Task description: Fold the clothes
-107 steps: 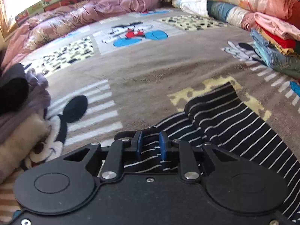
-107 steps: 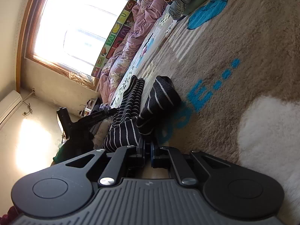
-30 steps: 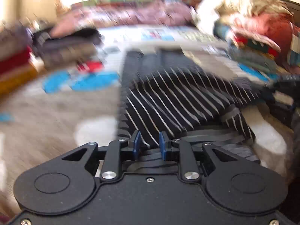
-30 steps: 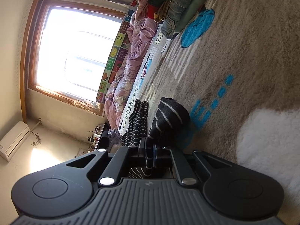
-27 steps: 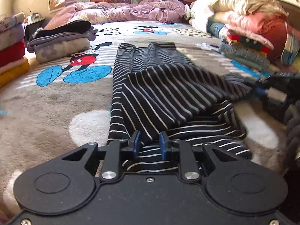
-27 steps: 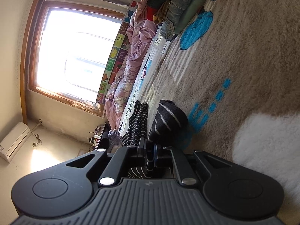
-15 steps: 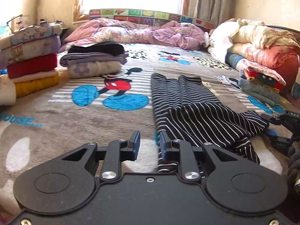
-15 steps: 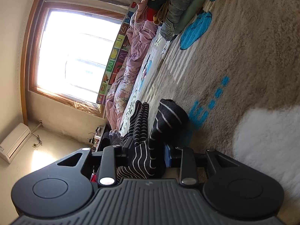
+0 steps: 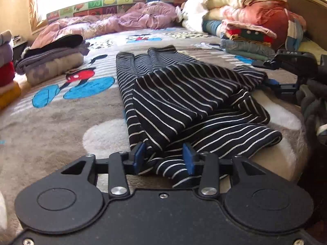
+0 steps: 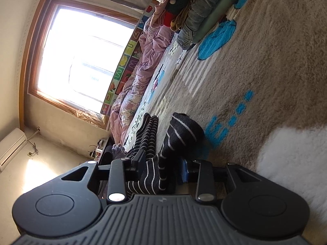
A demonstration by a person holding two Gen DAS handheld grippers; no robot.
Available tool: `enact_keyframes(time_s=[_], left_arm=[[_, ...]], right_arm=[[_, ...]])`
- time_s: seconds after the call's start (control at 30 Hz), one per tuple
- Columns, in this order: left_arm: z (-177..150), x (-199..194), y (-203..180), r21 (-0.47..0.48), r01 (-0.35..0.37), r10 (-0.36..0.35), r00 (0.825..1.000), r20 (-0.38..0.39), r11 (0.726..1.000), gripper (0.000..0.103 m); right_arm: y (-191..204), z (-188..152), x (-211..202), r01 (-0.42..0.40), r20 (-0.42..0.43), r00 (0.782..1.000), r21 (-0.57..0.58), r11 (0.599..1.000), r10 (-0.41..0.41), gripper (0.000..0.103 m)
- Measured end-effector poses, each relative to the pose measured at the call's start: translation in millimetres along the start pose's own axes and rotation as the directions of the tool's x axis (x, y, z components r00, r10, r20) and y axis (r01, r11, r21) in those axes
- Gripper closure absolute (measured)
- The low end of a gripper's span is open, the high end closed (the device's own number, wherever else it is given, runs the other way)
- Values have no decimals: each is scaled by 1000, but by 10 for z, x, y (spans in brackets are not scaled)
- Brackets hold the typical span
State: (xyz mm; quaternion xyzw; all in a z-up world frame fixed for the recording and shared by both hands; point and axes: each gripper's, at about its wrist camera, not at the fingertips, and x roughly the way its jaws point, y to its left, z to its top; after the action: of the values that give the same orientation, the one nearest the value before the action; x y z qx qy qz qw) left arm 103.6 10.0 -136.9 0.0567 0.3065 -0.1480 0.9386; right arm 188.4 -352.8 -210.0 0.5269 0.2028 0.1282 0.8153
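A black top with thin white stripes (image 9: 184,102) lies lengthwise on the Mickey Mouse blanket (image 9: 61,118), with one part folded across its middle. My left gripper (image 9: 163,159) is open at the near hem, and a fold of striped cloth lies loose between its blue pads (image 9: 139,158). At the right side my right gripper (image 9: 265,73) is open around the sleeve end. In the right wrist view the striped sleeve (image 10: 179,130) passes between the spread fingers of the right gripper (image 10: 162,167).
Folded piles (image 9: 51,61) and a taller stack (image 9: 6,71) sit on the left of the bed. A heap of clothes and bedding (image 9: 245,30) lines the right side. A purple duvet (image 9: 122,22) lies at the far end under the window (image 10: 81,57).
The right gripper went from shut on the sleeve to open. The left gripper let the cloth go, drew back to the near hem and spread its fingers wide around it.
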Motion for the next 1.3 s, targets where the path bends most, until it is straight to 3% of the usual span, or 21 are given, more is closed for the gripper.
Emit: enact_keyframes(time_s=[0.03, 0.07, 0.1, 0.17, 0.3, 0.37, 0.4, 0.43, 0.47, 0.67, 0.73, 0.8, 0.83, 1.17, 1.3], left_arm=[[42, -44, 46, -19, 19, -19, 1000, 17, 1000, 63], [85, -88, 92, -38, 39, -37, 999, 35, 999, 55], [125, -130, 136, -55, 57, -55, 997, 53, 997, 39], [150, -183, 185, -56, 74, -70, 995, 74, 996, 24], [114, -232, 133, 54, 82, -85, 995, 52, 995, 23], [61, -280, 45, 157, 64, -74, 995, 62, 986, 23], [40, -296, 0, 203, 55, -70, 995, 65, 978, 23], [39, -291, -34, 236, 68, -85, 994, 65, 969, 23], [39, -284, -66, 268, 80, -101, 993, 65, 960, 23], [264, 9, -141, 408, 190, -216, 976, 17, 893, 23], [296, 124, -114, 417, 205, -229, 973, 9, 886, 28], [258, 152, -64, 419, 191, -223, 974, 27, 888, 48], [226, 154, -33, 415, 186, -221, 975, 37, 891, 51], [22, 154, 46, 448, 186, -234, 971, 54, 874, 61], [29, 164, 144, 396, 220, -263, 963, 56, 891, 69]], right_arm=[[6, 4, -4, 5, 15, 1000, -5, 1000, -5, 67], [6, 8, -6, 14, 25, 1000, -5, 1000, -14, 67], [3, 10, 4, 16, 27, 1000, -4, 1000, -16, 67], [-2, 15, 23, 20, 30, 999, -1, 1000, -20, 67], [-13, 24, 61, 29, 36, 999, 3, 1000, -29, 67], [-14, 42, 73, 38, 30, 999, 9, 999, -39, 77], [-7, 60, 71, 45, 24, 999, 11, 999, -45, 80], [-1, 78, 68, 51, 18, 999, 13, 999, -51, 92], [9, 96, 64, 57, 13, 998, 14, 998, -57, 96], [274, 164, 92, 88, 0, 996, -30, 996, -88, 97], [394, 182, 133, 96, -3, 995, -39, 995, -96, 97], [543, 213, 181, 103, 3, 995, -49, 993, -103, 97], [623, 234, 208, 109, 7, 994, -56, 992, -109, 97], [1431, 279, 610, 159, 25, 987, -171, 972, -157, 97], [1681, 269, 807, 184, 39, 983, -211, 960, -180, 97]])
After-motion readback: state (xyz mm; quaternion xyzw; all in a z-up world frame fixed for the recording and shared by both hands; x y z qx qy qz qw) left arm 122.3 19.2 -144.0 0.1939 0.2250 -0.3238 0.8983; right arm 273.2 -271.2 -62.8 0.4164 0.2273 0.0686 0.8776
